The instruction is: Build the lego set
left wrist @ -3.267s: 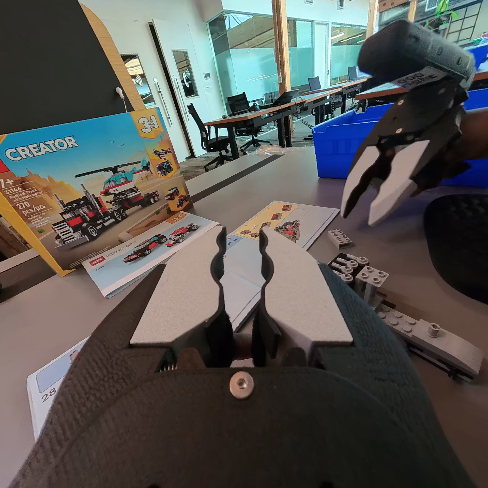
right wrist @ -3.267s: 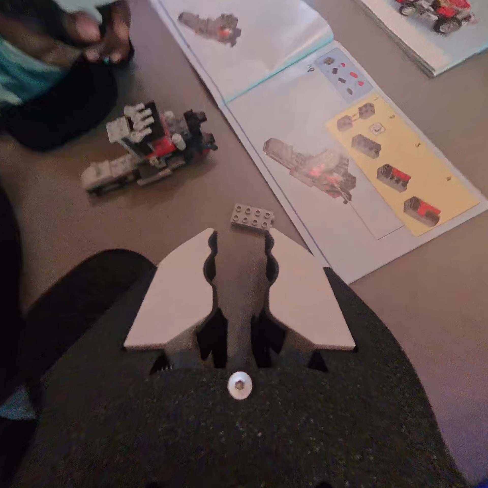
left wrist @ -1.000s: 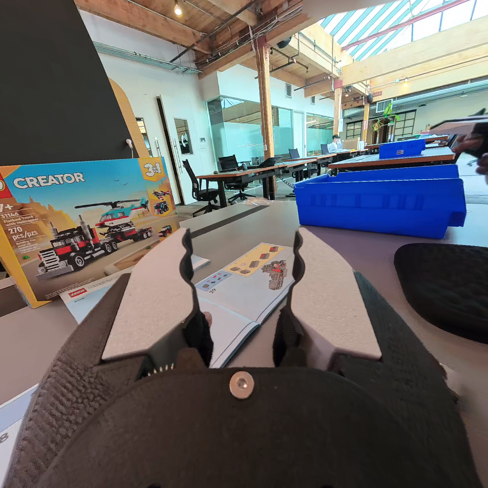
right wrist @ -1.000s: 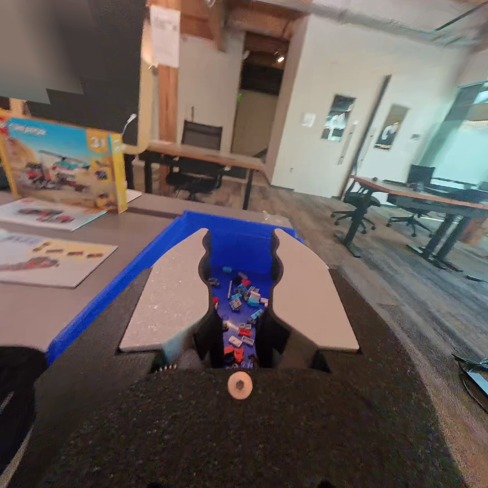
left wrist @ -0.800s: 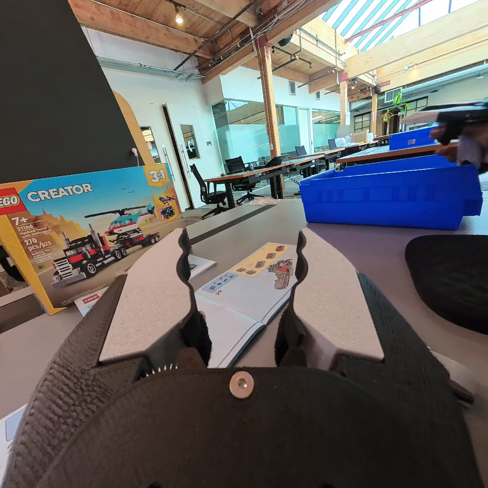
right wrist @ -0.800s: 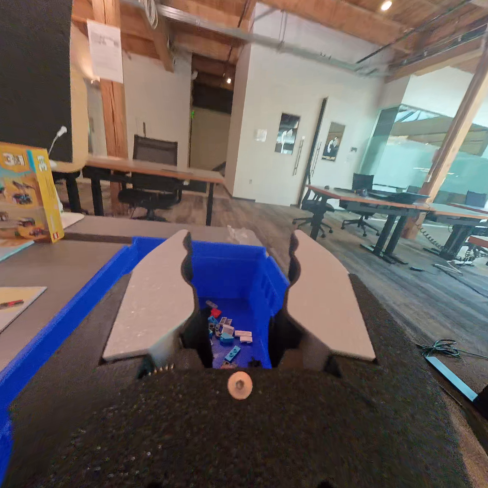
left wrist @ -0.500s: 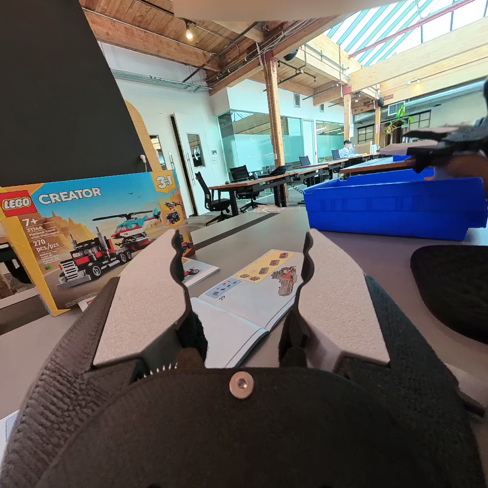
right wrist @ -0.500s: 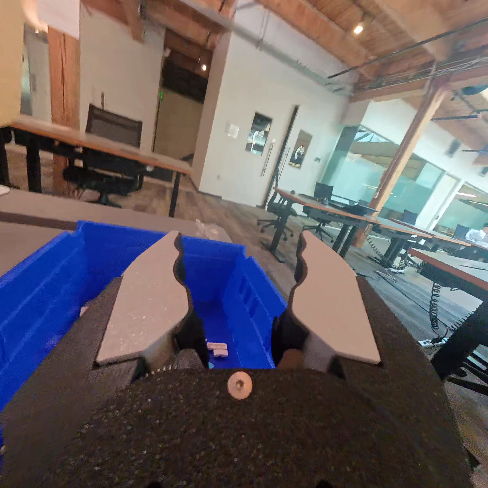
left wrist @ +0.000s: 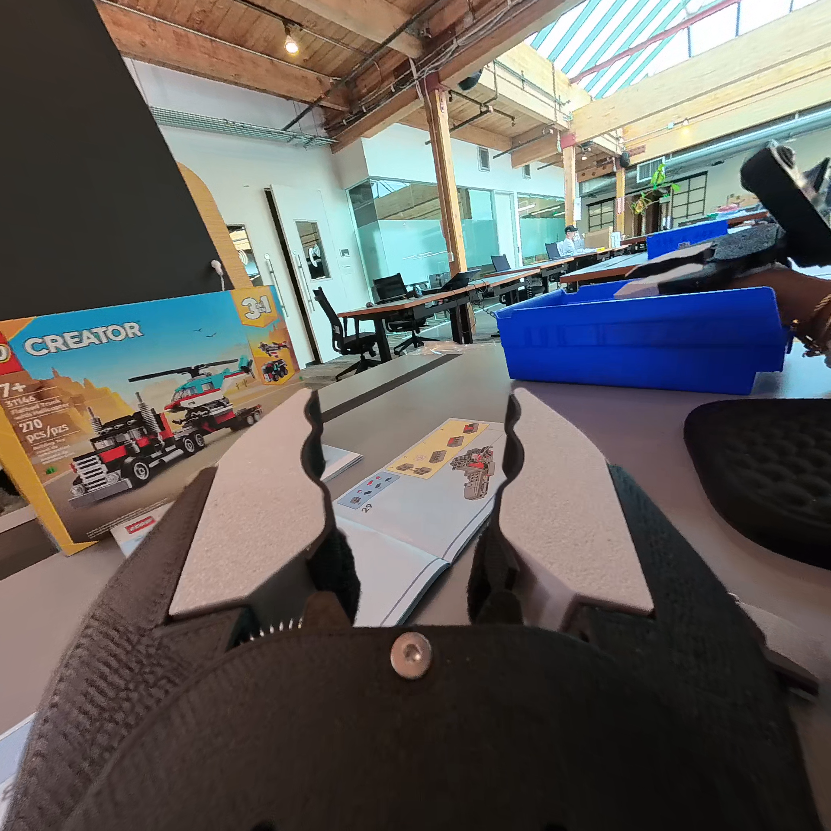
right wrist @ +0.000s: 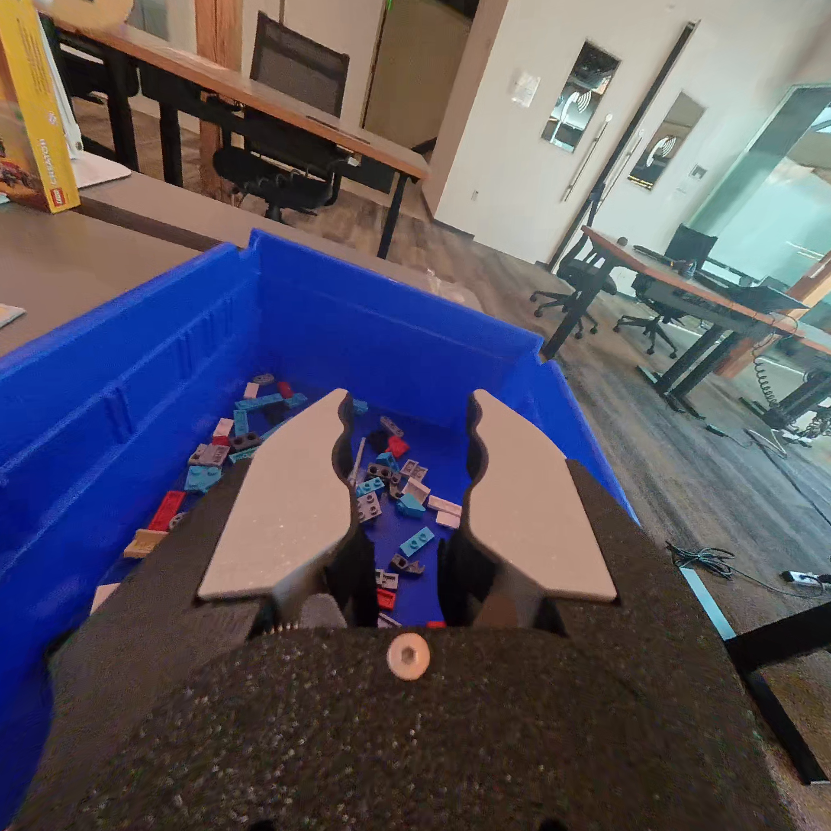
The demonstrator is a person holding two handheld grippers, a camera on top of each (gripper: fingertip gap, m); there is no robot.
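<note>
**Right gripper over parts bin, both grippers empty**

My right gripper (right wrist: 407, 404) hangs over the blue bin (right wrist: 135, 359), fingers (right wrist: 288, 503) spread wide, nothing held. Loose lego bricks (right wrist: 386, 485) in red, teal, grey and white lie scattered on the bin floor below it. My left gripper (left wrist: 411, 418) sits low over the grey counter (left wrist: 427, 386), fingers parted wide, also empty. The open instruction booklet (left wrist: 418, 499) lies just ahead of it; the set box (left wrist: 135, 404) stands to its left, the bin to its right.
</note>
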